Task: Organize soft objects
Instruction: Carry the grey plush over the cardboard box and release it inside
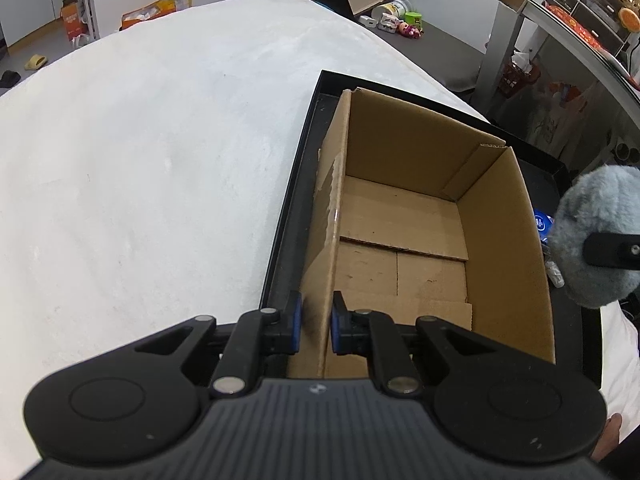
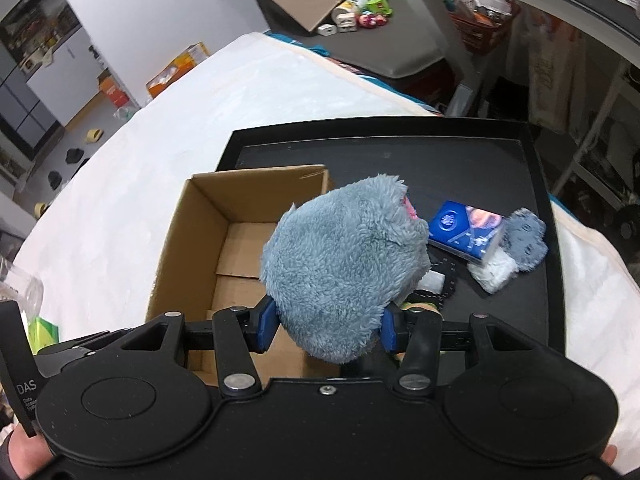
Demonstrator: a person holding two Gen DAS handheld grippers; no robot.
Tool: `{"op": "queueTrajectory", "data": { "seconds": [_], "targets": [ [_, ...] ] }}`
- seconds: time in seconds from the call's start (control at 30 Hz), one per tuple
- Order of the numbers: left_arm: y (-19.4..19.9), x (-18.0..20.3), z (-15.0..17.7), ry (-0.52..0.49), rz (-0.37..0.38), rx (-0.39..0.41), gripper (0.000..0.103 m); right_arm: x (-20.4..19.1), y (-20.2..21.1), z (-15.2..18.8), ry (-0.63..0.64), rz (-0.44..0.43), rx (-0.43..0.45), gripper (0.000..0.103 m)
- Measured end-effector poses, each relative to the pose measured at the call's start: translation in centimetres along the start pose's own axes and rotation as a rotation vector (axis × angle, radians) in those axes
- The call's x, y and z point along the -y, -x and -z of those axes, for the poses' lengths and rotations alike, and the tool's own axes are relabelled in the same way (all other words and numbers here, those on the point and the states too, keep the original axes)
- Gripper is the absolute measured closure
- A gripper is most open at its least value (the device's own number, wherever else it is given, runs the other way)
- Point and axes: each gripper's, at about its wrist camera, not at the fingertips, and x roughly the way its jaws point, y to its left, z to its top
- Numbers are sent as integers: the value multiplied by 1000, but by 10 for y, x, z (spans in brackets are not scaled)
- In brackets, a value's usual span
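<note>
My right tool (image 2: 326, 326) is clamping the fuzzy blue-grey plush toy (image 2: 344, 264) just right of the open brown cardboard box (image 2: 208, 216); my left tool (image 1: 313, 326) is pinching its near-left wall.

Your two wrist views were evenly and softly lit from overhead, fairly bright. The white bed cover (image 1: 140, 168) read near overexposed, with no hard glare. Shadows were faint, deepest inside the cardboard box (image 1: 404, 216). Fisheye distortion bowed your bed edges and room lines strongly toward the borders. The blue packet (image 2: 466, 230) in your right view showed slight motion blur.
</note>
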Motion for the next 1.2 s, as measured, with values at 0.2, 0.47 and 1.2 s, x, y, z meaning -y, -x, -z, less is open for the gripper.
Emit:
{"op": "queueTrajectory", "data": {
  "seconds": [0.2, 0.47, 1.2],
  "targets": [
    [-1, -1, -1, -7, 4, -3, 90, -17, -11, -7, 41, -8, -9, 54],
    [-3, -5, -1, -4, 16, -10, 90, -36, -18, -17, 95, 13, 6, 54],
    [-8, -12, -4, 18, 45, -32, 88, -67, -50, -18, 132, -44, -44, 55]
  ]
}}
